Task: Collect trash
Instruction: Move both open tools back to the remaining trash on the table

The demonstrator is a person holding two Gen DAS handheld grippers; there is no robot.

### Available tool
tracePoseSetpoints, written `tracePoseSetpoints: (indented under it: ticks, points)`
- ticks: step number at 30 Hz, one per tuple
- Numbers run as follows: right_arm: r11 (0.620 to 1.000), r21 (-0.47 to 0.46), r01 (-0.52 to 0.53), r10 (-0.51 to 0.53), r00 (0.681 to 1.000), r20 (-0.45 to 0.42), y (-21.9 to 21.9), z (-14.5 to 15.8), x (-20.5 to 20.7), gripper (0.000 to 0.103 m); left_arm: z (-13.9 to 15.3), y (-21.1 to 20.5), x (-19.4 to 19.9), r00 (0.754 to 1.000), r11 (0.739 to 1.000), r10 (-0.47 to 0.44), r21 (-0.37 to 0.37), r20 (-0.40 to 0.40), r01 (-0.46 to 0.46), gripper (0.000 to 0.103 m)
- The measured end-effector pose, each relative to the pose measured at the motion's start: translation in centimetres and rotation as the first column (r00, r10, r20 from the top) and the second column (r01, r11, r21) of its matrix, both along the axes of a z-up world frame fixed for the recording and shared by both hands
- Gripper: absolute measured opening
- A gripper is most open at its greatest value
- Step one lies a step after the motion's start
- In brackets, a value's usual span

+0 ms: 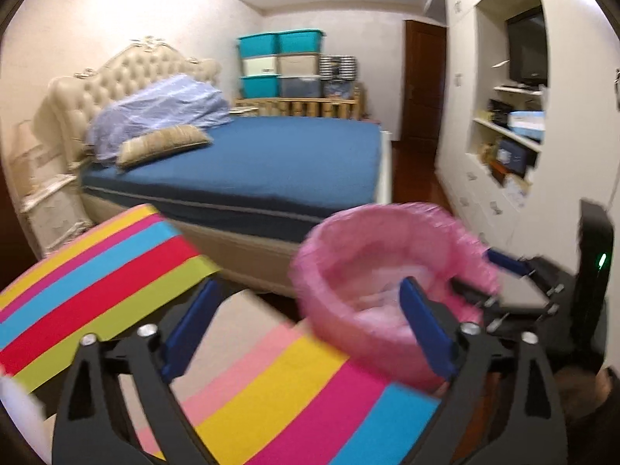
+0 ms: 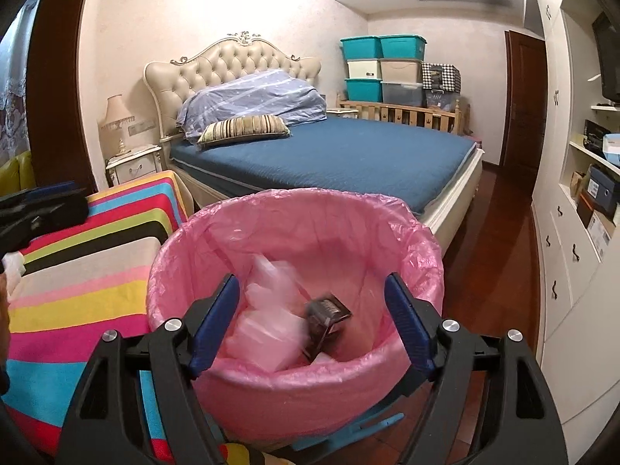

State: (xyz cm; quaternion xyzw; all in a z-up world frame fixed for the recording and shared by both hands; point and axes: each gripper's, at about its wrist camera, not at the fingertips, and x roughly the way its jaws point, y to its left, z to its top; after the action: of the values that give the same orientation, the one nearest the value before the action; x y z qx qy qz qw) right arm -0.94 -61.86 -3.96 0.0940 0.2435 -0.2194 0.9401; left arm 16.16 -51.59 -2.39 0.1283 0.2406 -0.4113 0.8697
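With both claws spread wide and holding nothing, the right claw (image 2: 310, 321) hangs over the bin (image 2: 294, 383), pink liner folded over its rim. Inside the bin: crumpled clear plastic (image 2: 267, 329) and a small dark box (image 2: 327, 319), blurred. Left claw (image 1: 310, 325) sits over the striped cloth (image 1: 271, 399), just left of the bin. Bed (image 2: 329, 155) behind.

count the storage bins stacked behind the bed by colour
teal storage bins: 3
cream storage bins: 2
clear grey storage bin: 1
total: 6
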Motion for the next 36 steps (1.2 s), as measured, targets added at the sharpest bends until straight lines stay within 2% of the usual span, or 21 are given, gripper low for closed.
tracePoseSetpoints:
  ticks: [2, 6, 9, 12, 15, 17, 21, 23, 26, 29, 34, 36]
  points:
    - [1.000, 0.001, -0.009, 0.009, 1.000, -0.008, 0.5, 0.2, -0.2, 0.080, -0.2, 3.2, -0.4, 0.999, 0.999, 0.048, 0.011, 0.025, -0.048, 0.098]
    - [0.997, -0.004, -0.081, 0.081, 0.997, -0.009, 3.3, 1.5, 0.2, 0.082, -0.9, 9.1, -1.5, 0.988, 0.991, 0.116, 0.054, 0.100, -0.122, 0.098]
    - [0.988, -0.018, -0.156, 0.156, 0.988, -0.014, 6.2, 2.1, 1.0, 0.084, -1.1, 13.5, -2.5, 0.980, 0.987, 0.154, 0.035, 0.128, -0.160, 0.098]
    - [0.963, -0.001, -0.269, 0.269, 0.963, -0.023, 9.8, 2.8, 2.4, 0.084, -1.1, 18.0, -2.8, 0.971, 0.977, 0.208, 0.013, 0.117, -0.211, 0.098]
    - [0.932, -0.025, -0.361, 0.359, 0.932, -0.055, 14.3, 3.3, 4.3, 0.084, -1.0, 22.3, -2.8, 0.961, 0.963, 0.268, 0.004, 0.072, -0.269, 0.098]
    - [0.904, -0.027, -0.427, 0.424, 0.902, -0.083, 17.7, 3.4, 5.9, 0.084, -1.0, 25.4, -2.7, 0.940, 0.942, 0.335, 0.012, 0.069, -0.336, 0.098]
    - [0.845, -0.018, -0.534, 0.530, 0.841, -0.108, 23.4, 3.5, 8.2, 0.084, -0.7, 32.7, -3.2, 0.869, 0.871, 0.486, 0.020, 0.094, -0.490, 0.098]
    - [0.814, -0.017, -0.580, 0.575, 0.809, -0.121, 26.4, 3.5, 8.9, 0.084, -0.8, 36.3, -3.2, 0.824, 0.827, 0.557, 0.027, 0.105, -0.562, 0.098]
    - [0.783, -0.006, -0.623, 0.616, 0.775, -0.140, 30.0, 3.5, 10.6, 0.084, -1.1, 41.7, -3.5, 0.736, 0.738, 0.666, 0.039, 0.126, -0.674, 0.098]
    - [0.759, 0.030, -0.650, 0.646, 0.748, -0.152, 33.3, 3.5, 12.6, 0.084, -1.9, 46.0, -3.9, 0.676, 0.675, 0.727, 0.055, 0.119, -0.736, 0.098]
    - [0.728, 0.005, -0.686, 0.672, 0.712, -0.202, 37.3, 3.1, 14.1, 0.084, -3.1, 51.2, -4.5, 0.615, 0.611, 0.786, 0.072, 0.059, -0.788, 0.098]
    - [0.726, 0.009, -0.688, 0.672, 0.706, -0.226, 38.3, 2.7, 15.1, 0.084, -3.6, 52.4, -4.7, 0.606, 0.603, 0.795, 0.070, 0.033, -0.795, 0.098]
